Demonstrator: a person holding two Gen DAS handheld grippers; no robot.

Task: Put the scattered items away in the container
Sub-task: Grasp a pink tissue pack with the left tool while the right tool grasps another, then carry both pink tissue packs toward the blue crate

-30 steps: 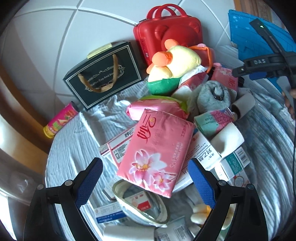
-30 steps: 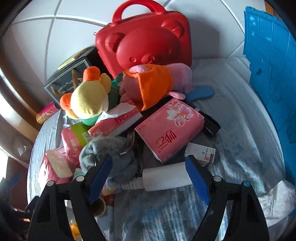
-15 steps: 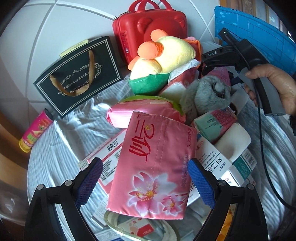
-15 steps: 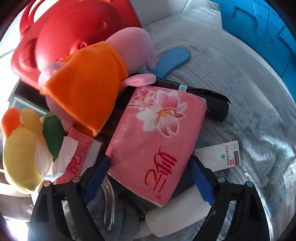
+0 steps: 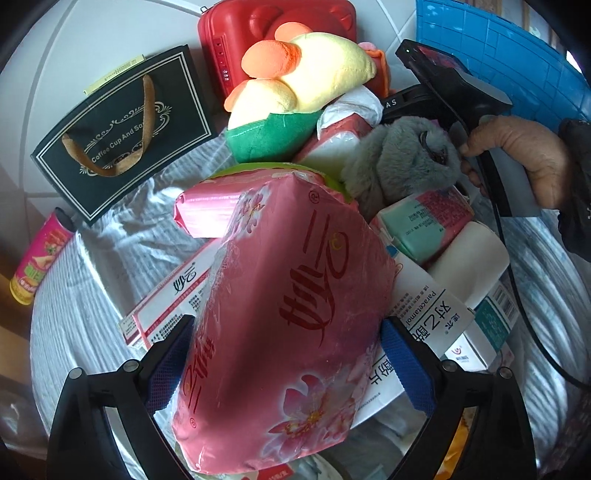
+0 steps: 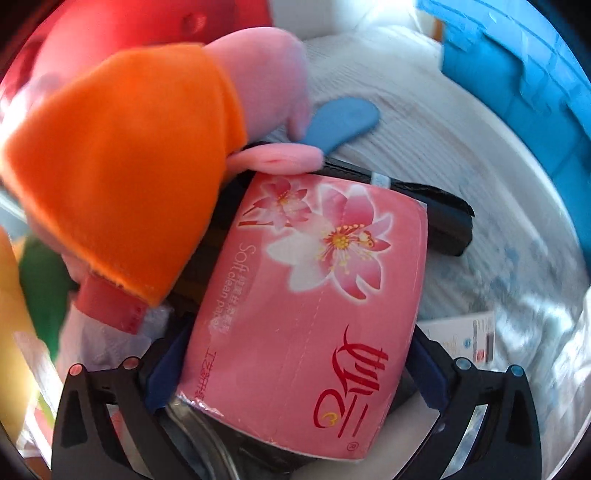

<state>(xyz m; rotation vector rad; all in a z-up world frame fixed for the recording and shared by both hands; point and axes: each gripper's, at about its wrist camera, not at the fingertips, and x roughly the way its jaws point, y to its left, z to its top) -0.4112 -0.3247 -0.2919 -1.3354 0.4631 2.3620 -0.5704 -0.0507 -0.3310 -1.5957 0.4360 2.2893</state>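
1. Left gripper (image 5: 286,363) points steeply down over the pile. Its jaws are spread, one blue pad on each side of a pink tissue pack (image 5: 291,325) that lies between them on top of the heap. The pads sit at the pack's edges; whether they press on it cannot be told.
2. Under and beside that pack: a white paracetamol box (image 5: 436,321), a second pink pack (image 5: 218,210), a mint-and-pink pack (image 5: 424,225), a grey furry toy (image 5: 402,162).
3. Farther back: a yellow plush with orange parts (image 5: 310,81), a red case (image 5: 273,33), a dark paper bag with brown handles (image 5: 122,129), a pink can (image 5: 40,258) at the left edge.
4. Right gripper (image 6: 291,373), also aimed down, has its jaws opening. Another pink tissue pack with a flower print (image 6: 314,295) lies between them, the pads at its flanks, with no pinch evident.
5. That pack rests on a black folded item (image 6: 436,218). A pink plush in an orange garment (image 6: 122,147) lies touching its upper left corner.
6. Blue container (image 6: 524,85) stands at upper right, apart from the pile.
7. Everything lies on a pale ribbed cloth (image 6: 424,147).
8. In the left view, the person's right hand (image 5: 521,155) grips the other tool's handle.
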